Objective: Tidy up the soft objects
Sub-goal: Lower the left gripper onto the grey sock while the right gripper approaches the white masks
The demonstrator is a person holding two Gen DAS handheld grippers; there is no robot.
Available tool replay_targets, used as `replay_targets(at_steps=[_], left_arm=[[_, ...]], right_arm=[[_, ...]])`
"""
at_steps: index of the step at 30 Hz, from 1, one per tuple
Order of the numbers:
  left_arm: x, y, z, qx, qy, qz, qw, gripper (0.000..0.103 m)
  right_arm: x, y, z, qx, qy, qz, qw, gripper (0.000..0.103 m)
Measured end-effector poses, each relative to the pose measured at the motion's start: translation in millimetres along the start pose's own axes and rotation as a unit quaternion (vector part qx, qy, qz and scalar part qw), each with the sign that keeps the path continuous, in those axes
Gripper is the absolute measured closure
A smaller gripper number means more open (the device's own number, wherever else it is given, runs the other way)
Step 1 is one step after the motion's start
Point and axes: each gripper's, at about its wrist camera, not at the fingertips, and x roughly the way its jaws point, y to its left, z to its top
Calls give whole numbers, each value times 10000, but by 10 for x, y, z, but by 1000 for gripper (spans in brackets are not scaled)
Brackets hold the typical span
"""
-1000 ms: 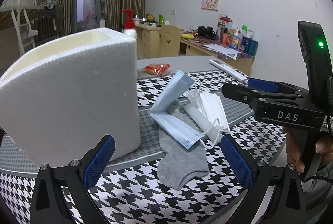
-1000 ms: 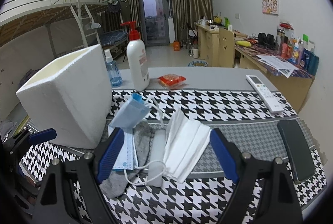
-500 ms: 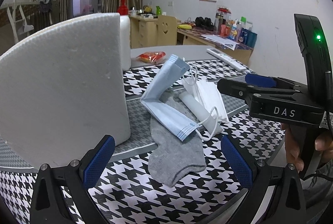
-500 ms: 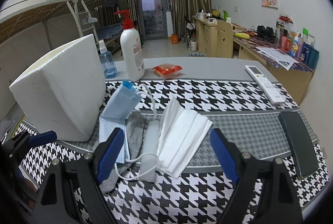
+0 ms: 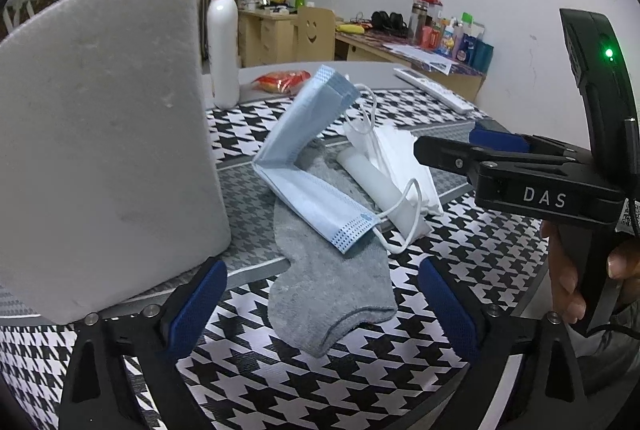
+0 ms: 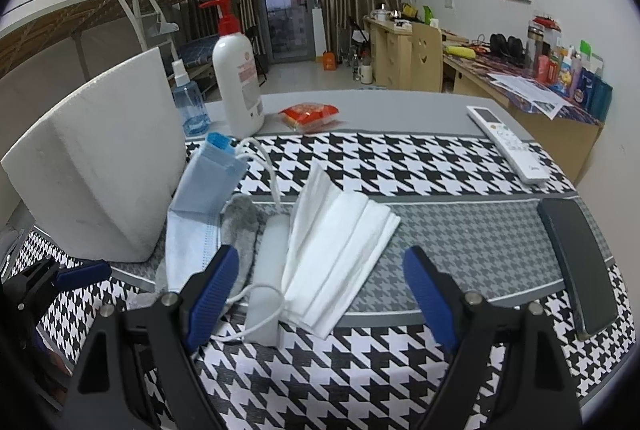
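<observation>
A pile of soft things lies on the houndstooth cloth: a grey sock (image 5: 320, 270) (image 6: 240, 226), a folded blue face mask (image 5: 304, 166) (image 6: 200, 198) on top of it, a white foam roll (image 5: 380, 190) (image 6: 268, 270) and white masks (image 5: 404, 158) (image 6: 340, 242). A white foam box (image 5: 100, 134) (image 6: 100, 158) stands to the left of the pile. My left gripper (image 5: 320, 306) is open, low over the sock's cuff. My right gripper (image 6: 320, 294) is open just before the white masks; it shows at the right in the left wrist view (image 5: 500, 158).
A white pump bottle (image 6: 236, 82) (image 5: 222, 42), a blue spray bottle (image 6: 188, 102), a red snack packet (image 6: 310, 114) and a white remote (image 6: 508, 146) lie farther back. A black phone (image 6: 576, 262) lies at the right. The table's front edge is close below both grippers.
Both grippers have dropped lower and moved closer to the pile. The foam box's open top has gone out of sight in the left wrist view. Both stay open.
</observation>
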Motion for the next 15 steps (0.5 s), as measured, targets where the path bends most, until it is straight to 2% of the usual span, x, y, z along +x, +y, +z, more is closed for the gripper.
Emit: replay_targets(at_steps=[15], left_arm=[[159, -37, 11, 86, 356, 10, 9993, 29]], right_arm=[[180, -59, -14, 67, 290, 40, 9995, 29]])
